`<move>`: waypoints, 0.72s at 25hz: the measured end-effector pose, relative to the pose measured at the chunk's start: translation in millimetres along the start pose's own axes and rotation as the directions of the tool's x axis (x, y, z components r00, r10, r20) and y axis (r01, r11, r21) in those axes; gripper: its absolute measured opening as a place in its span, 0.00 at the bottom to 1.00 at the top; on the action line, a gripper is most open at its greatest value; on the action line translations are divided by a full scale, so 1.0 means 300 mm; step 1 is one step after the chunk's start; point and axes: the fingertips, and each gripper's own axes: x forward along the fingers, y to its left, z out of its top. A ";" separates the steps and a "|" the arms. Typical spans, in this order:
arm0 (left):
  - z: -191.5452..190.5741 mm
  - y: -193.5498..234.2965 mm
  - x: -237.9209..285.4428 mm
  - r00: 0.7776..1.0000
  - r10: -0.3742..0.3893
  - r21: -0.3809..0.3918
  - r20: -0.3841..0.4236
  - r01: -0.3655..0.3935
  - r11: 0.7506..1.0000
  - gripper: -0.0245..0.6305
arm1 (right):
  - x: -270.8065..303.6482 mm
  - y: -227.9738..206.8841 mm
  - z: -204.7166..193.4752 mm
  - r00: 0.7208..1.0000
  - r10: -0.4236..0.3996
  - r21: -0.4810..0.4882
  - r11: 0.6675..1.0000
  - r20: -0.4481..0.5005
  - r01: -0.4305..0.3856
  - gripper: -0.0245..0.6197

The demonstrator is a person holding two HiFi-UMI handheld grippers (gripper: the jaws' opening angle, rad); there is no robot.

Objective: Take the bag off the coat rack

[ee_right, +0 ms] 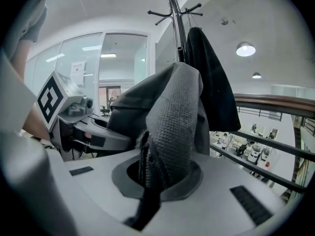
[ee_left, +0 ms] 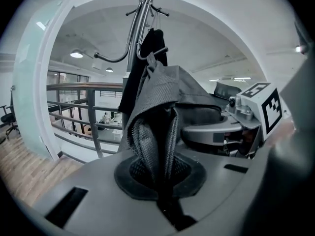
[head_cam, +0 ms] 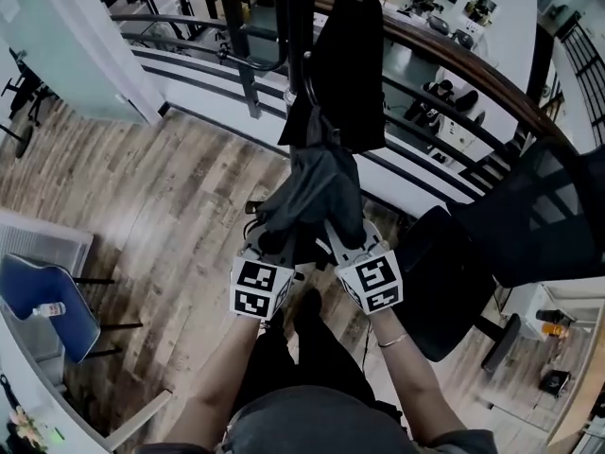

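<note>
The task is in its first part, as we judge it. The dark grey woven-fabric bag (head_cam: pixel 317 183) is not yet off the tall metal coat rack (head_cam: pixel 293 26). In the left gripper view its top loop seems to sit over one curved metal hook (ee_left: pixel 153 53), high above and beyond the tongs. What is done is the grasp. The left tongs (head_cam: pixel 279 249) are clenched on a fold of the bag's lower edge, and the mesh cloth goes straight in between the jaws. The right tongs (head_cam: pixel 345 244) are clenched on a neighbouring fold of the same bag in the same way. From both tongs the bag rises as a loose cone towards the rack. A long black coat (head_cam: pixel 352 64) hangs on the rack too, just behind the bag and more to the side of the right tongs. What is left, in our opinion, is to lift the loop free of the hook and to bring the bag away.

The left forearm (head_cam: pixel 222 376) and the right forearm (head_cam: pixel 411 376) reach forward from the body. They come near together, so the two tongs stand side by side, close to each other. Their square marker cubes (head_cam: pixel 260 288) face up towards the head.
</note>
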 end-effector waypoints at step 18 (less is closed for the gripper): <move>0.086 -0.118 -0.202 0.981 -0.176 0.119 0.077 0.166 0.979 0.08 | -0.225 0.135 0.112 0.976 -0.212 -0.009 0.977 0.053 0.212 0.05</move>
